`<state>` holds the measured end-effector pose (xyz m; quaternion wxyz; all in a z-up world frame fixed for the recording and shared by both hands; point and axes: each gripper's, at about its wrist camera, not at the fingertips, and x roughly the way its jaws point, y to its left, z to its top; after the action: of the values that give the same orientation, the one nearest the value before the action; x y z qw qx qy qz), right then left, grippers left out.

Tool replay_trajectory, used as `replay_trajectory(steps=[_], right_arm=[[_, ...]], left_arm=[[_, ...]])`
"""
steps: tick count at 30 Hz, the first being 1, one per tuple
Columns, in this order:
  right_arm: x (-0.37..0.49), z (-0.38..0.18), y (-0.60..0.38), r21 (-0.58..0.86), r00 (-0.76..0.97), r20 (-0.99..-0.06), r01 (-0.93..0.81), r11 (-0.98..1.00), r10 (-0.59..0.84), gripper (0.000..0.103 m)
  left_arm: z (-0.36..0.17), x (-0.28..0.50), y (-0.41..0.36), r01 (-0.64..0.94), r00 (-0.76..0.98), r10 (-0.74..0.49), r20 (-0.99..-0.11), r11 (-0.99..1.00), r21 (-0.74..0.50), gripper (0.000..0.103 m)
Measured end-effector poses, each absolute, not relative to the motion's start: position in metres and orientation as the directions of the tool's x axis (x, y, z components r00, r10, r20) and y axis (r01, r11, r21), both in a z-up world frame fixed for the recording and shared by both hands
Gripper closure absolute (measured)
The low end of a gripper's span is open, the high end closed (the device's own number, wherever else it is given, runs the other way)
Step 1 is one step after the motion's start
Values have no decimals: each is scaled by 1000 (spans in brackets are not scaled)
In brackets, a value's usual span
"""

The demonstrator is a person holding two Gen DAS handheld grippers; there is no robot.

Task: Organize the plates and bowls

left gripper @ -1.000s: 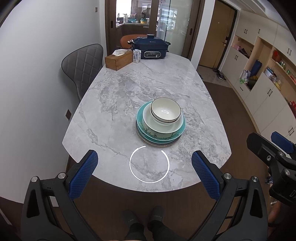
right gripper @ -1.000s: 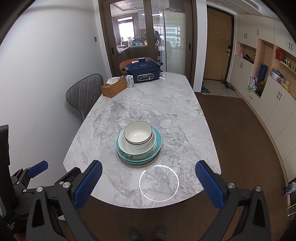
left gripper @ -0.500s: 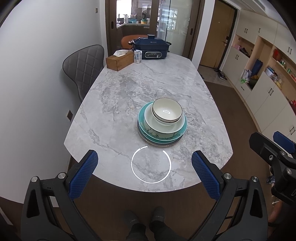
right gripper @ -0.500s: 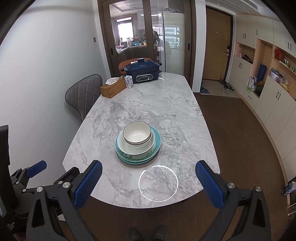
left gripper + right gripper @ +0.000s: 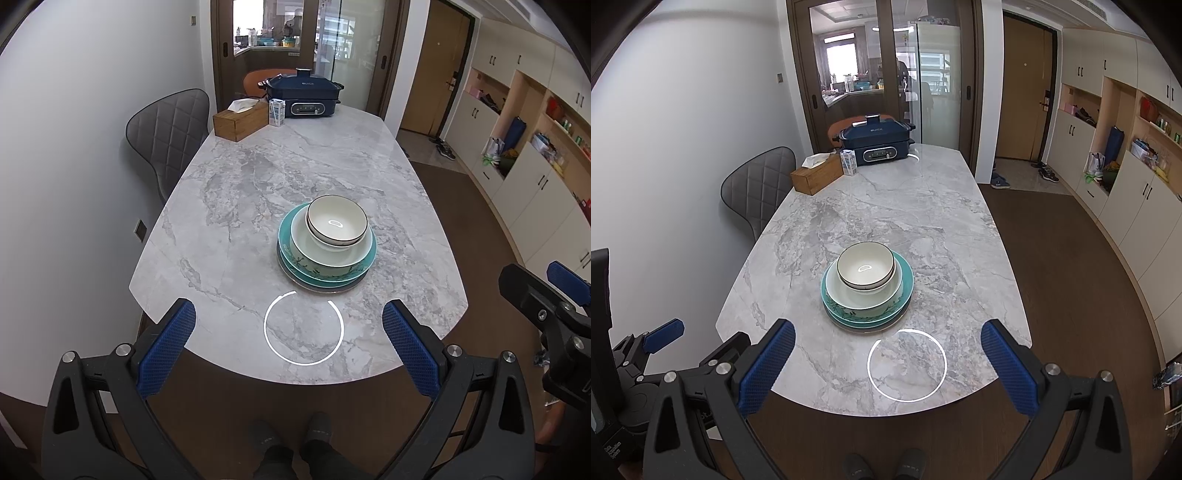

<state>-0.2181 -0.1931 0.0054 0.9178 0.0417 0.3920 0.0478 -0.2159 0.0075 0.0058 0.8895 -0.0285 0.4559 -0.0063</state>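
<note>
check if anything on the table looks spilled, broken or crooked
Nothing is spilled or broken. The one oddity: the small dark-rimmed bowls sit off-centre in the stack, shifted toward the far right of the pale bowl and teal plates below. The tissue box and electric cooker stand normally.
</note>
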Motion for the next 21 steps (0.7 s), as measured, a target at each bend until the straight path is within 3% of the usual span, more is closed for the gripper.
replay_trajectory(steps=[21], right_arm=[[-217,6,-195,115,688,-715,-58,992,123,0]], left_arm=[[5,-212,12,-8,590,-31,-807,999,-45,0]])
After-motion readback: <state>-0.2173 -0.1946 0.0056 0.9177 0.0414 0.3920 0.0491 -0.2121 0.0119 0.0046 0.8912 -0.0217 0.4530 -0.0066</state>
